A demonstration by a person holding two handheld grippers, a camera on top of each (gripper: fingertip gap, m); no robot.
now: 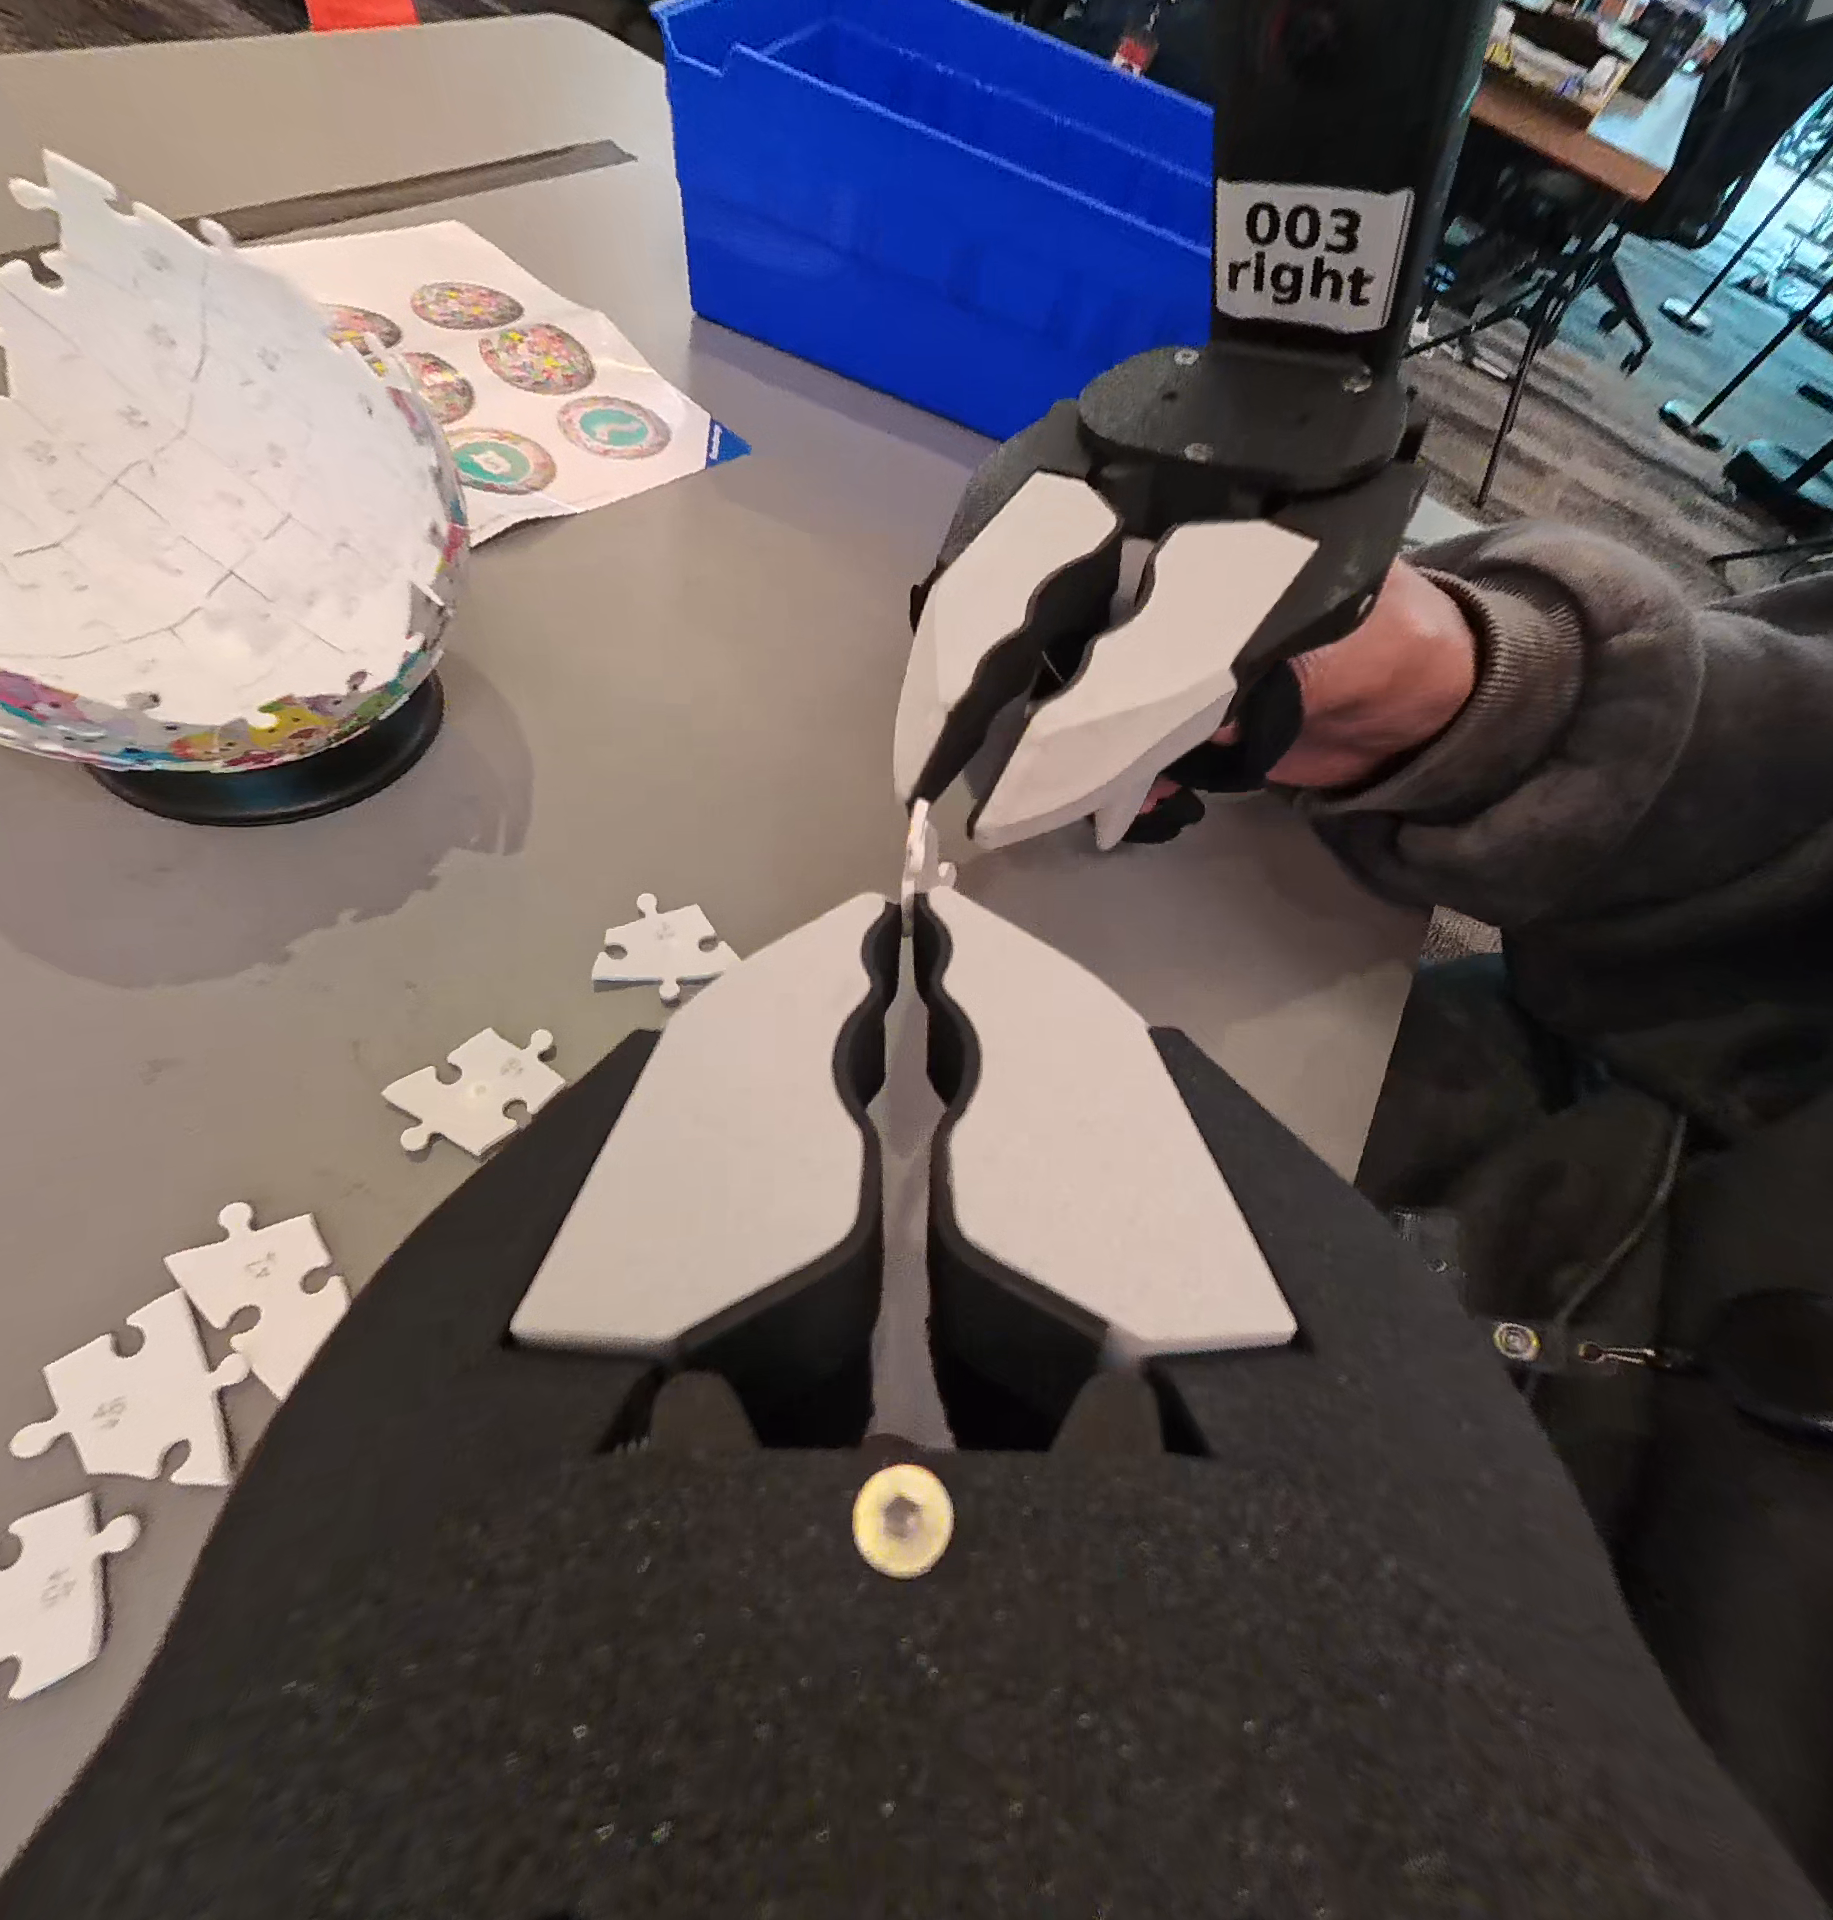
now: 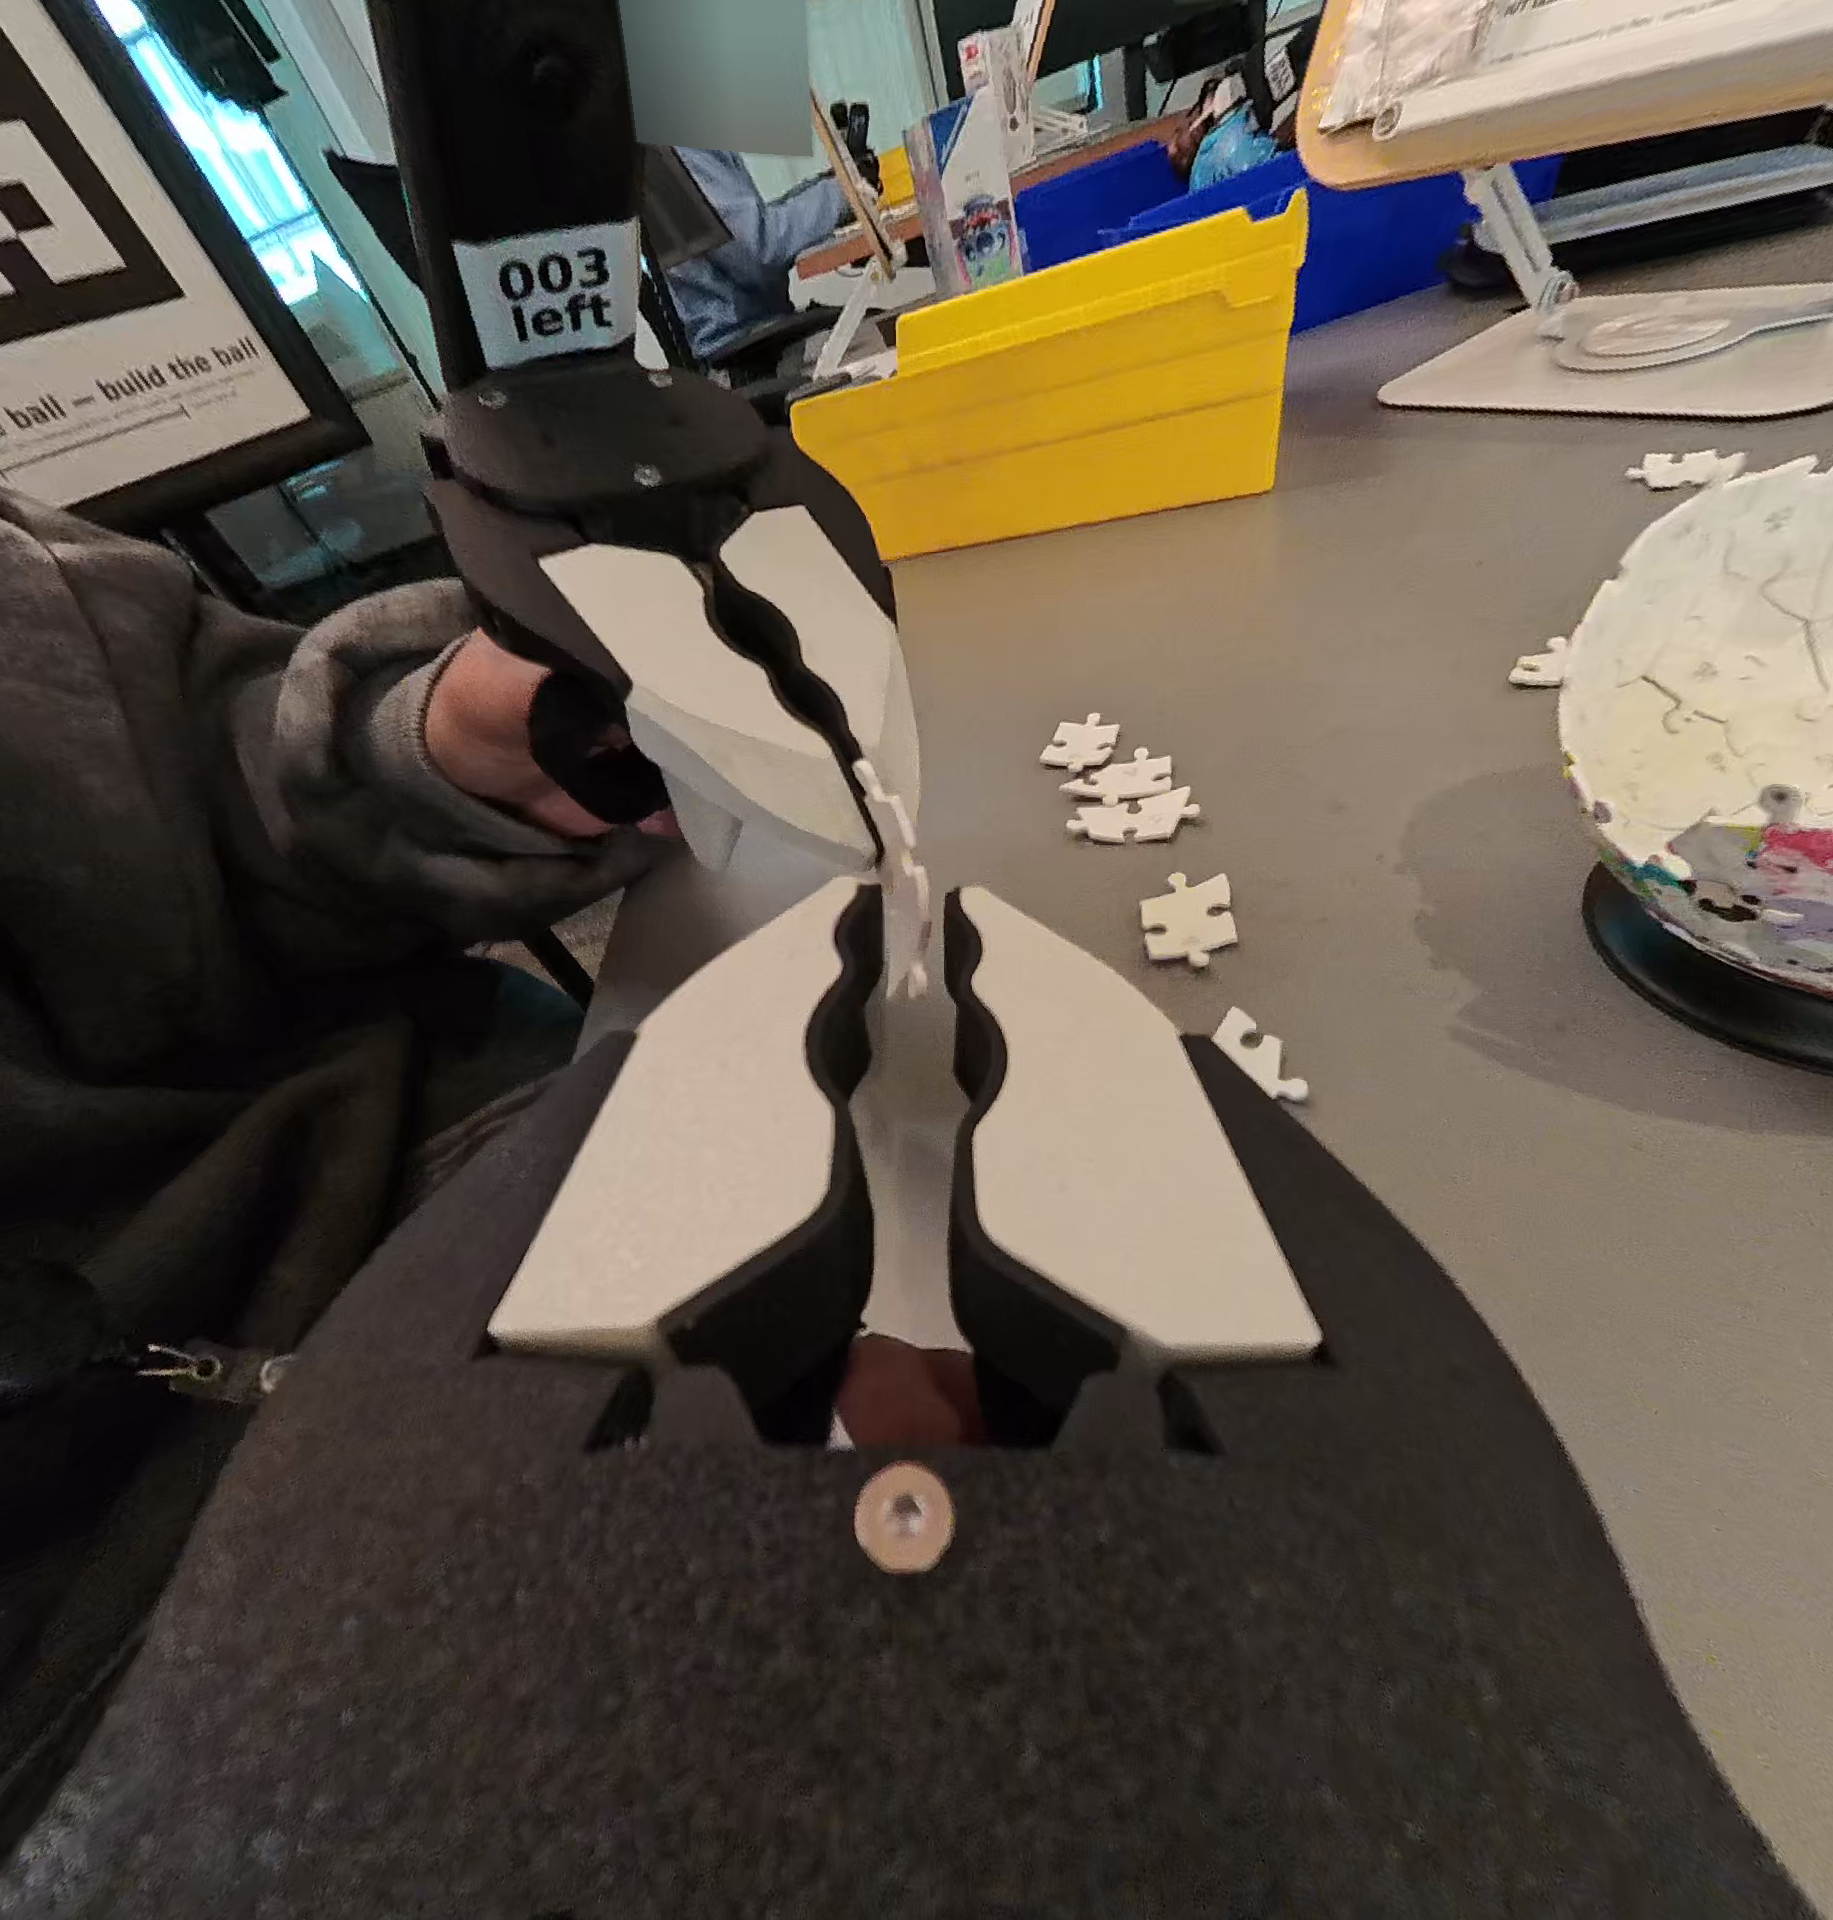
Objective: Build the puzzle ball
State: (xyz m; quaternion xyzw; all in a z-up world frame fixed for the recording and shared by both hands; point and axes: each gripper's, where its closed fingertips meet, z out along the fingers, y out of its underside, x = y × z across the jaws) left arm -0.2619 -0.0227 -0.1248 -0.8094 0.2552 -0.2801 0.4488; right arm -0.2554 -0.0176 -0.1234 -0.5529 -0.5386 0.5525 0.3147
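one half-built puzzle ball (image 1: 195, 499); five loose pieces (image 1: 476, 1086) flat; two grippers; one held piece (image 2: 907, 904).

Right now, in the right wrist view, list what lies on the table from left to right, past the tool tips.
Cluster of three white puzzle pieces → single white puzzle piece → piece by the tool's right edge → partly built puzzle ball on its black stand.

— What sits on the grey table (image 1: 735, 644)?
— The ball's black stand (image 1: 268, 774). Loose pieces (image 1: 476, 1086) lie near it, a printed sheet (image 1: 538, 364) and blue bin (image 1: 933, 229) behind.
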